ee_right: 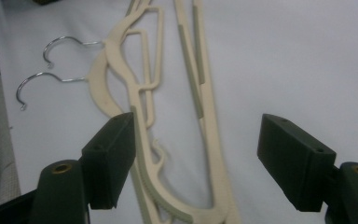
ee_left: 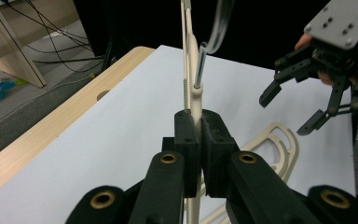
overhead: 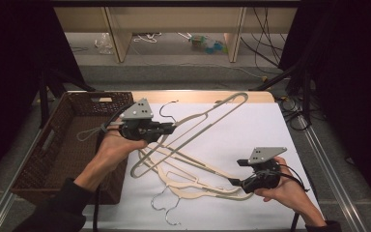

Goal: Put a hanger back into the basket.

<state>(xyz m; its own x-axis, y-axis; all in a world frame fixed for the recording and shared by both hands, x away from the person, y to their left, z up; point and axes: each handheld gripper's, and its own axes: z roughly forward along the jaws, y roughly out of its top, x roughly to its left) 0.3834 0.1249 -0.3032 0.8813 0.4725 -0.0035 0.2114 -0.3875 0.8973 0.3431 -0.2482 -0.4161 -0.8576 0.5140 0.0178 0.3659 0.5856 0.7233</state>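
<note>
Black jaws of the left claw pinch a cream hanger by its neck just below the wire hook, lifting it tilted over the table's middle, likely to carry it to the wicker basket at the left edge. Right claw hovers spread above two more slim cream hangers lying overlapped near the front edge.

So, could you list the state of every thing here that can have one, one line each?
left gripper: shut on the lifted hanger
lifted hanger: raised off the white sheet, tilted, gripped near its hook
right gripper: open, above the stacked hangers
stacked hangers: lying flat on the white sheet, hooks side by side
wicker basket: upright at the table's left, nothing visible inside
</note>
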